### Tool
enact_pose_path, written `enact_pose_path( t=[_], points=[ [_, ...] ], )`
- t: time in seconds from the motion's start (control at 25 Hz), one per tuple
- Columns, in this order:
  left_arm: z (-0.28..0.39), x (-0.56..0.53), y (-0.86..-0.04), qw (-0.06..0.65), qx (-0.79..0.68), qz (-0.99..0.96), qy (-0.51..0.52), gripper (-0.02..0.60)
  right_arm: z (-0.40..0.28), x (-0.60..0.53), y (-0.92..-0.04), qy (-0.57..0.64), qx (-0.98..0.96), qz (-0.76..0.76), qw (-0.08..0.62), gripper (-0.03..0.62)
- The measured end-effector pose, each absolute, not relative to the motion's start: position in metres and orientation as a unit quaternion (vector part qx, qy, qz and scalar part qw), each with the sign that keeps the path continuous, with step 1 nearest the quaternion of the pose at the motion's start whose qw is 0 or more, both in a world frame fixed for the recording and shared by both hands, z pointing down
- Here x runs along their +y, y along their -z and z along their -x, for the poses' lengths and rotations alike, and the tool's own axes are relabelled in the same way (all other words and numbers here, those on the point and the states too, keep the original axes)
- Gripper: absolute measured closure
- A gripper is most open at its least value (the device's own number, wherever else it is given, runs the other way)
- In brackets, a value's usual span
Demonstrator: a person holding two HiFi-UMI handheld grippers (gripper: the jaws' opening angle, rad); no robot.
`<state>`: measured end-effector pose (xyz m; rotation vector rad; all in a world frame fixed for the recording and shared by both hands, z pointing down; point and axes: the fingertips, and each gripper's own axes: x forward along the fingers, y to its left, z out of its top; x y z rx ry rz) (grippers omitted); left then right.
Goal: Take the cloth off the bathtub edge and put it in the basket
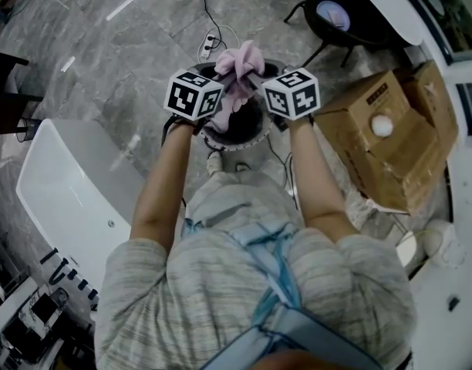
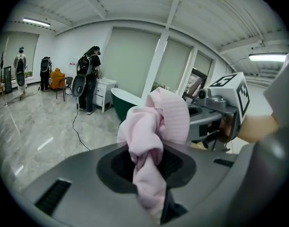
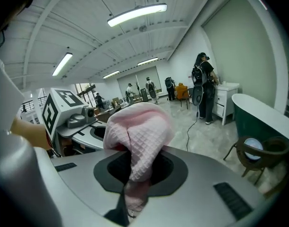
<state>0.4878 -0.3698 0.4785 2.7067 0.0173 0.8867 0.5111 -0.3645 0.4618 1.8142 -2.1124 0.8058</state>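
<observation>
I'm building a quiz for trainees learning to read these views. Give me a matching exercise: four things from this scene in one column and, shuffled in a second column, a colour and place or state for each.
Column one:
1. cloth
2. bathtub
3. cardboard box
4. basket

Column two:
A. brown, at the head view's right
B. dark and round, under the cloth in the head view
C. pink, bunched up
D. white, at the head view's left

Pairs: 1-C, 2-D, 3-A, 4-B
</observation>
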Motion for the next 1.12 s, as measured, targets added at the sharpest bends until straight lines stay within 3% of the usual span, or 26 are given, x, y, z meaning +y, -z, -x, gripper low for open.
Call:
enact_pose_path(
  t=[0.44,0.52,0.64,0.84,1.12],
  points=[
    [-0.456,-0.371,-0.562,0.045,0.011,-0.882,-0.470,0.486,-0.511,-0.347,-0.543,-0.306,-0.699,-0.573,0.299,0.536],
    [-0.445,-0.372,-0.578,0.033,0.013,-0.865,-0.500,0.485,-0.517,-0.340,-0.553,-0.310,-0.685,-0.568,0.335,0.493],
    [-0.430,-0.367,-0.599,0.028,0.020,-0.842,-0.538,0.482,-0.524,-0.332,-0.561,-0.312,-0.667,-0.561,0.379,0.491],
    [-0.416,-0.357,-0.623,0.014,0.039,-0.809,-0.587,0.474,-0.511,-0.328,-0.561,-0.340,-0.678,-0.543,0.359,0.476],
    [-0.448,-0.374,-0.585,-0.001,0.016,-0.850,-0.526,0.474,-0.525,-0.335,-0.556,-0.314,-0.678,-0.563,0.354,0.476]
  ],
)
